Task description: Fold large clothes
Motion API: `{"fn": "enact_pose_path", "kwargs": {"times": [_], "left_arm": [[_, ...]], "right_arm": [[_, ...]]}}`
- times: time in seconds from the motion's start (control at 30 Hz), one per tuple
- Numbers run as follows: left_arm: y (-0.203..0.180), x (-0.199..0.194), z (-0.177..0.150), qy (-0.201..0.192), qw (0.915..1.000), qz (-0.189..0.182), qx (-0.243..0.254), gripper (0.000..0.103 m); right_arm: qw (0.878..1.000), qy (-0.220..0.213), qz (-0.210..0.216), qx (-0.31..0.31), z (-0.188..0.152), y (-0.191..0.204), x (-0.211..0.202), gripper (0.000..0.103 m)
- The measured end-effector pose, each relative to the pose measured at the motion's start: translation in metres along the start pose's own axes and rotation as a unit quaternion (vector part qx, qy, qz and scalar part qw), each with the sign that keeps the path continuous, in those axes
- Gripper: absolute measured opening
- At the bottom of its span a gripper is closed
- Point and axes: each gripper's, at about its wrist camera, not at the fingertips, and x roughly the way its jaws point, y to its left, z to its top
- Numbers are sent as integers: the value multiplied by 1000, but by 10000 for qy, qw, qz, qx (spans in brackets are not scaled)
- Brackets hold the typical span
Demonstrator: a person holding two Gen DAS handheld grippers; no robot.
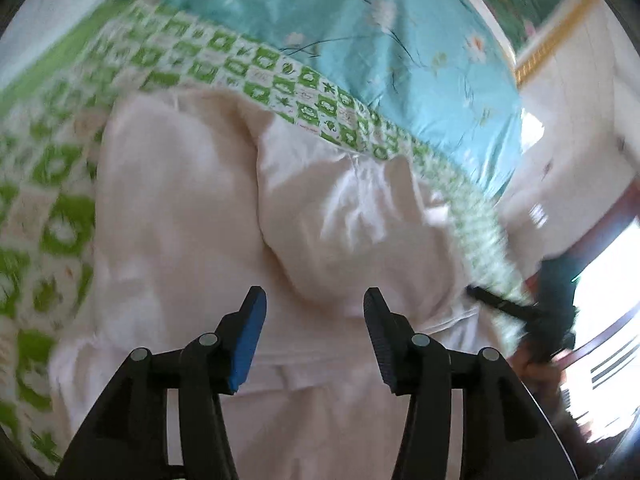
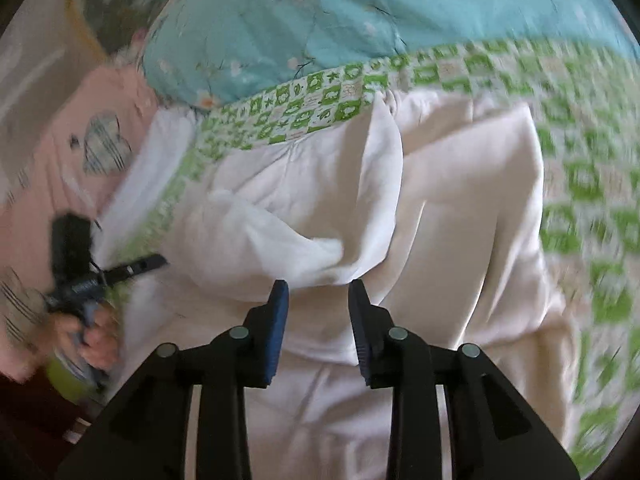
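A large cream-white garment (image 1: 192,208) lies rumpled on a bed with a green-and-white checked sheet (image 1: 52,216). A folded bulge of it lies ahead of my left gripper (image 1: 315,300), which is open and empty just above the cloth. In the right wrist view the same garment (image 2: 460,216) has a raised fold with a white lining (image 2: 280,236). My right gripper (image 2: 318,292) is open and empty, its tips right at the edge of that fold. Each gripper also shows in the other's view, the right one at the far right (image 1: 516,304), the left one at the far left (image 2: 100,276).
A turquoise flowered quilt (image 1: 352,32) lies bunched behind the garment; it also shows in the right wrist view (image 2: 304,24). A pink garment with a striped heart (image 2: 104,148) lies at the left. A dark red wooden bed edge (image 1: 604,216) runs at the right.
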Motion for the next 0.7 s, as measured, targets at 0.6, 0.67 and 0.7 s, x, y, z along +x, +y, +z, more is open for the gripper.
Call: {"fn": "enact_pose_path", "kwargs": {"times": [0.6,0.67,0.7], "left_arm": [[-9,47,18,430,9986,-154,-275,9],[-9,37,15,310,9993,-88,-177,9],[-4,37,11,330,9992,-98,-220,9]], "right_arm": [[9911,-48,221,1312,27,-15,34,2],[9913,-378,311,1219,27,-12,15,2],[9913,-422,289,1210,25,-12,11,2]]}}
